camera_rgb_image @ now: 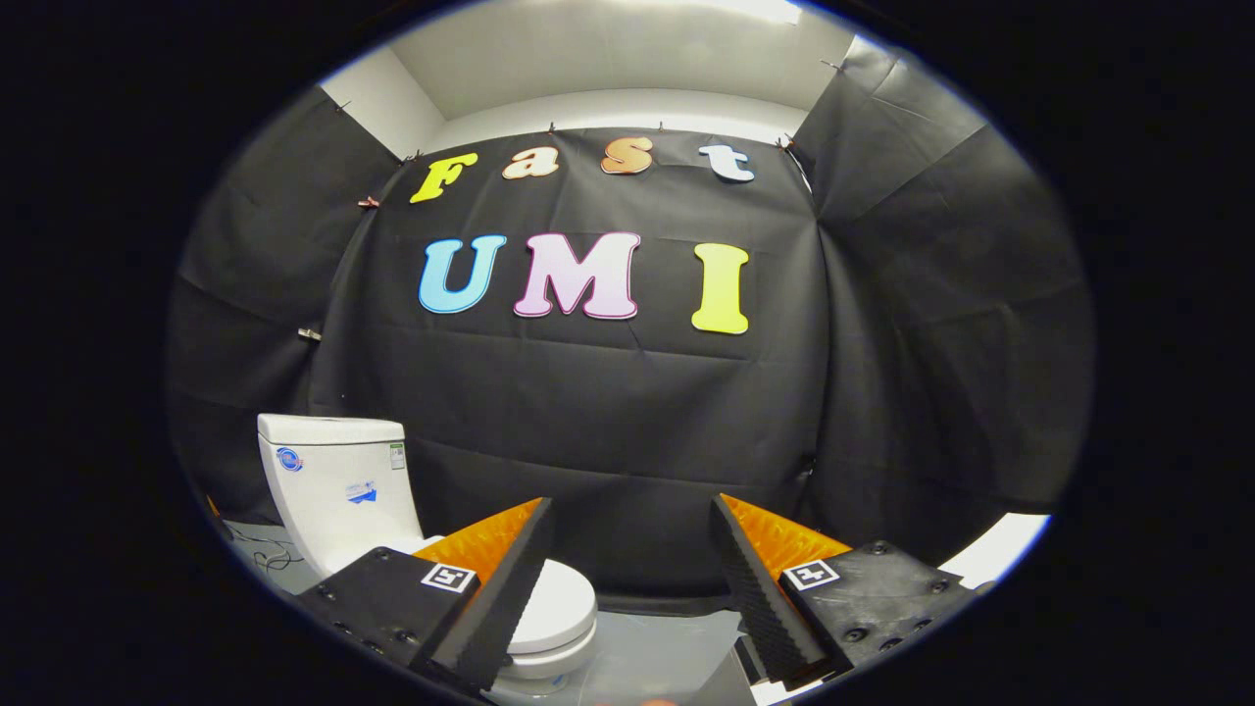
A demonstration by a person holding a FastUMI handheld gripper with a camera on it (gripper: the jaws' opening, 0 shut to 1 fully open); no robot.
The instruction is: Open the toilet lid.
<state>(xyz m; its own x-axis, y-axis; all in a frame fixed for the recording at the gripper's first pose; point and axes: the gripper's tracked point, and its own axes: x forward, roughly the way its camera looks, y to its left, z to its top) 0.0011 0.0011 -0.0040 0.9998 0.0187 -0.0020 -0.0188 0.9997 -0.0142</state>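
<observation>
Gripper [632, 559]: you held it released, fingers spread, nothing between them.
Toilet lid [554, 598]: lay closed, partly behind your left finger.

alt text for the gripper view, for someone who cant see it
A white toilet with its lid down stands against the booth's black cloth wall, partly behind the left finger. The open tongs hold nothing and point at the wall, to the right of the toilet.

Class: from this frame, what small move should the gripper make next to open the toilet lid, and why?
Probably shift toward the lid and lower. The gripper is open, holding nothing, and the closed lid lies off to the side, partly behind one finger, below the tank.
</observation>
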